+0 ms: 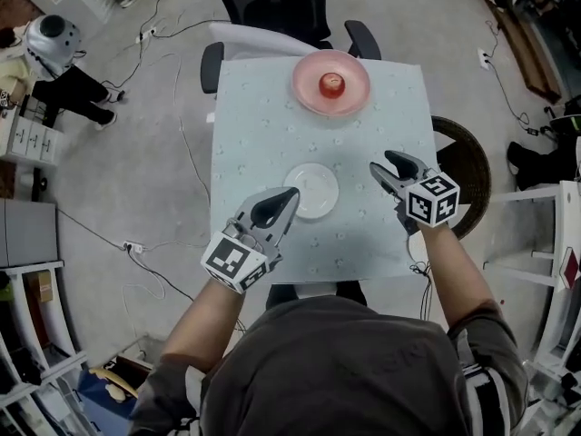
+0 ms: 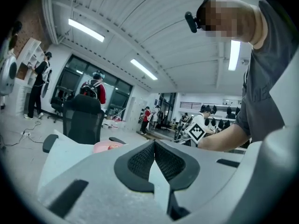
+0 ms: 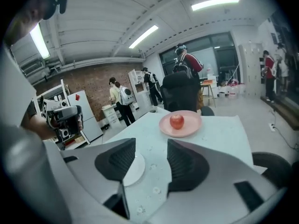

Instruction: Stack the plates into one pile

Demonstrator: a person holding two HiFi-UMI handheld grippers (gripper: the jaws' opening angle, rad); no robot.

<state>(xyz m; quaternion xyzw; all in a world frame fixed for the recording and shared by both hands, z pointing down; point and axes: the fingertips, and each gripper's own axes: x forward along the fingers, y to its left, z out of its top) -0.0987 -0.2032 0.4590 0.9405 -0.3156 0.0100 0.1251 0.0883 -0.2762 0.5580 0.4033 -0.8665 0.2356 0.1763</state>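
Note:
A small white plate (image 1: pixel 310 191) lies at the middle of the pale blue table (image 1: pixel 254 107). Farther back stands a pink plate (image 1: pixel 309 94) with a red apple (image 1: pixel 331 84) on it. My left gripper (image 1: pixel 289 195) hovers at the white plate's left edge, shut with nothing between its pads. My right gripper (image 1: pixel 385 163) is raised to the right of the white plate, open and empty. In the right gripper view its jaws (image 3: pixel 151 143) frame the white plate (image 3: pixel 135 169), with the pink plate (image 3: pixel 194 125) and apple (image 3: pixel 176 121) beyond. The left gripper view shows its jaws (image 2: pixel 153 143) touching at the tips.
A black office chair (image 1: pixel 272 7) stands behind the table, and a white chair back (image 1: pixel 263 39) presses against the far edge. A round dark basket (image 1: pixel 467 166) sits right of the table. Cables trail on the floor at left. Several people stand in the background.

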